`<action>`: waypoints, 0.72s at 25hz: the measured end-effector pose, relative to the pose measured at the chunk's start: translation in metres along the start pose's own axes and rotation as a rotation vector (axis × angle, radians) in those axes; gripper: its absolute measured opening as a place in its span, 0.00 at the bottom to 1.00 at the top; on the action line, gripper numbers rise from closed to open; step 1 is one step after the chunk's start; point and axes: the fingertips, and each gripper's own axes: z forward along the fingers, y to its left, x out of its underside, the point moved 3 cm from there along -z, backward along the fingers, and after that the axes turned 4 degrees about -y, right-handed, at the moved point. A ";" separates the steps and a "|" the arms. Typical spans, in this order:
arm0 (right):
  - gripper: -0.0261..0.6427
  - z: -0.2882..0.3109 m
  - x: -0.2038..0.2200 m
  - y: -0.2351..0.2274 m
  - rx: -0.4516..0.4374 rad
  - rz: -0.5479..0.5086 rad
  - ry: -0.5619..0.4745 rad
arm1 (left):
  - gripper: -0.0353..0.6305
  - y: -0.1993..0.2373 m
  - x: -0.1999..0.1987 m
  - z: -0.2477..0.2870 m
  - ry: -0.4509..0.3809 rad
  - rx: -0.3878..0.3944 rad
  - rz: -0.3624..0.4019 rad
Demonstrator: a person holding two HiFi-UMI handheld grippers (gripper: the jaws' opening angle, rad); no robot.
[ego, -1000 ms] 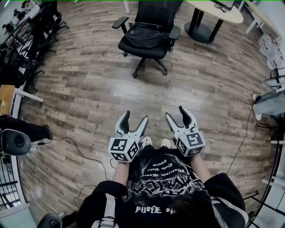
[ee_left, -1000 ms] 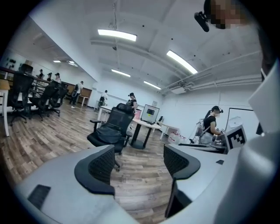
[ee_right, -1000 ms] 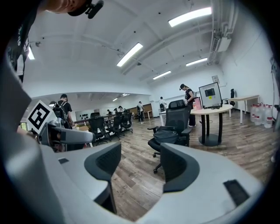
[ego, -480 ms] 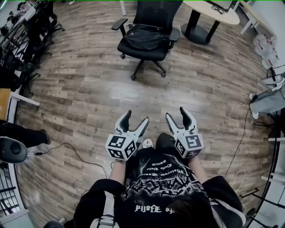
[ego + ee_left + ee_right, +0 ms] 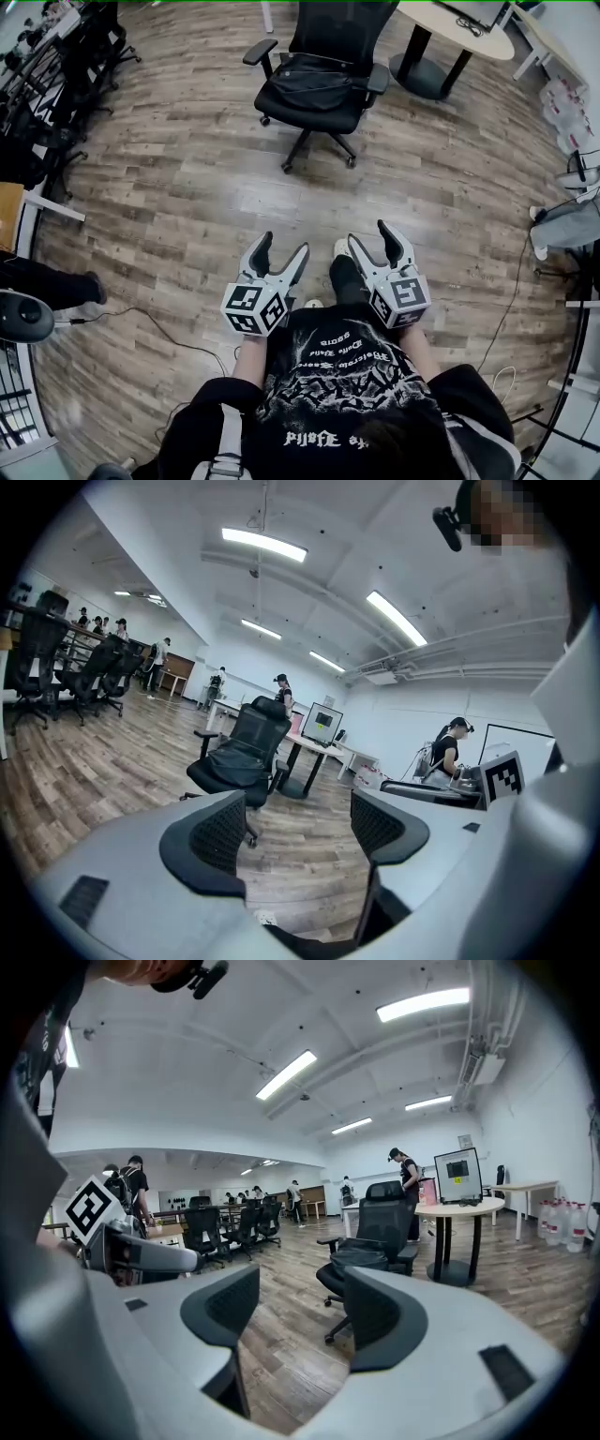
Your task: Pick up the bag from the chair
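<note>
Left claw: the left claw is hanging low in front of the person, with its jaws standing wide apart and gripping nothing.
Right claw: the right claw is hanging just beside it at a similar height, its jaws also standing wide apart and holding nothing.
Bag: the black bag is lying on the seat of the black office chair, against the backrest.
Bag and claws: the bag is lying well apart from both claws, far ahead of them across the wooden floor. Both claws are pointing roughly toward the chair.
Left gripper view: the chair is showing beyond the left jaw.
Right gripper view: the chair is showing beyond the right jaw.
</note>
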 end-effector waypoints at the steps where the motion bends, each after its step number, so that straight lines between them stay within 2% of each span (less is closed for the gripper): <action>1: 0.48 0.008 -0.001 -0.003 -0.012 -0.002 0.003 | 0.59 0.004 -0.003 0.006 -0.003 -0.008 -0.001; 8: 0.48 0.086 -0.018 -0.046 -0.094 -0.010 0.038 | 0.59 0.024 -0.028 0.078 0.012 -0.061 0.014; 13: 0.48 0.149 -0.039 -0.088 -0.171 -0.067 0.065 | 0.59 0.031 -0.044 0.143 0.042 -0.066 -0.004; 18: 0.48 0.195 -0.057 -0.126 -0.231 -0.100 0.073 | 0.59 0.036 -0.059 0.198 0.034 -0.112 0.000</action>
